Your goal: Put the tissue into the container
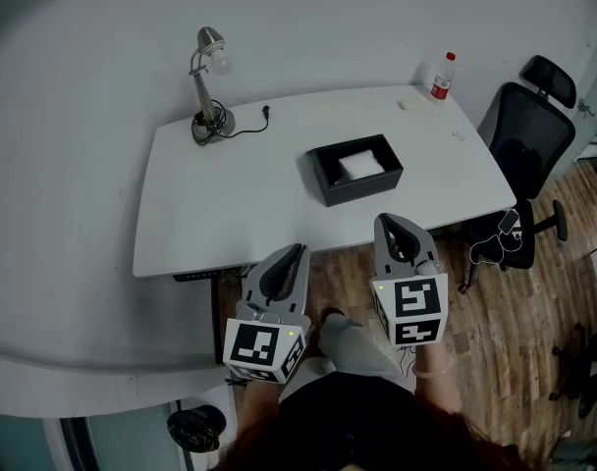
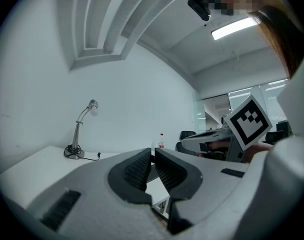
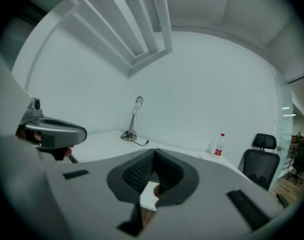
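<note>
Left gripper [image 2: 153, 153] and right gripper [image 3: 154, 154], jaws together, empty; tissue [image 1: 360, 166] inside container [image 1: 363, 189]

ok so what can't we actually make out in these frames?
- The tissue in the container: head view, too small to tell one sheet from several.
- The container in both gripper views: all but hidden behind the shut left gripper and right gripper.
- Two small bits by the bottle: head view, too small to name.
- The bottle label: too small to read in any view.
</note>
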### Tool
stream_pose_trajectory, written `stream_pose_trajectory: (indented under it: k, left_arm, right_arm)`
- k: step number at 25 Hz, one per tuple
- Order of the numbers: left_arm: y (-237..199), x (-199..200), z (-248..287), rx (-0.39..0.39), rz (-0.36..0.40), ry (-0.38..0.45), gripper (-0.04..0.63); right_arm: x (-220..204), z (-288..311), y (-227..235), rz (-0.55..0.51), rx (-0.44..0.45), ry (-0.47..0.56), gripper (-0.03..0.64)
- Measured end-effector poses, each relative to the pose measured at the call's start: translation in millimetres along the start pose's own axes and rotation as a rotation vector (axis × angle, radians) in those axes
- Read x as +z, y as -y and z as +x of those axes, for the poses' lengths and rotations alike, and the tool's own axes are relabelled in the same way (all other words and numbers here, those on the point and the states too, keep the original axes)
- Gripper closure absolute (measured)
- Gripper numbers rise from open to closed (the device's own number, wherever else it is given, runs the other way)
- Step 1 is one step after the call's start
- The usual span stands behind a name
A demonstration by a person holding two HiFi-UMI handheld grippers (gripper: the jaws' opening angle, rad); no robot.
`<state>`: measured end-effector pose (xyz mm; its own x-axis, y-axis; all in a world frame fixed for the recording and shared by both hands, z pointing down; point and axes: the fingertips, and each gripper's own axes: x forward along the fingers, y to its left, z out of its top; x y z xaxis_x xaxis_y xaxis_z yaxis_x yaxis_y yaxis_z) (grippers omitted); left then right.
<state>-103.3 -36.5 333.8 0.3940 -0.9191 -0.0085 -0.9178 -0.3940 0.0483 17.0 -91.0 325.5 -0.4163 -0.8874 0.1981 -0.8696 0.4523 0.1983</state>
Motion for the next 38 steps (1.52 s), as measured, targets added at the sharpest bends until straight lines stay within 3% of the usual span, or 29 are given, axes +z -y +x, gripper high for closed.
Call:
stream_pose_trajectory:
  k: [12,23,30,38]
  left_arm:
    - [14.6,-3.2,-1.3,-0.01,-0.005,0.003,0.554]
    - [63.8,-0.8,2.4,-0.024,0.01,0.003,0.554]
    - [95.0,-2.0,-6.8,-0.009,0.028,-0.012,0.554]
    - [118.8,-0.1,-22.6,0.016,0.053,-0.024,0.554]
  right_arm:
    - [1.5,-35.1,-6.3,0.067,0.07,0.064,0.598]
    - [4.1,-71.1,19.3,-0.043,0.016,0.13,0.598]
    - [-1.8,-97.4,30.8,-0.058,0.032,0.136,0.598]
    - [-2.5,-122.3,29.1,0.016,0.099,0.169,0.597]
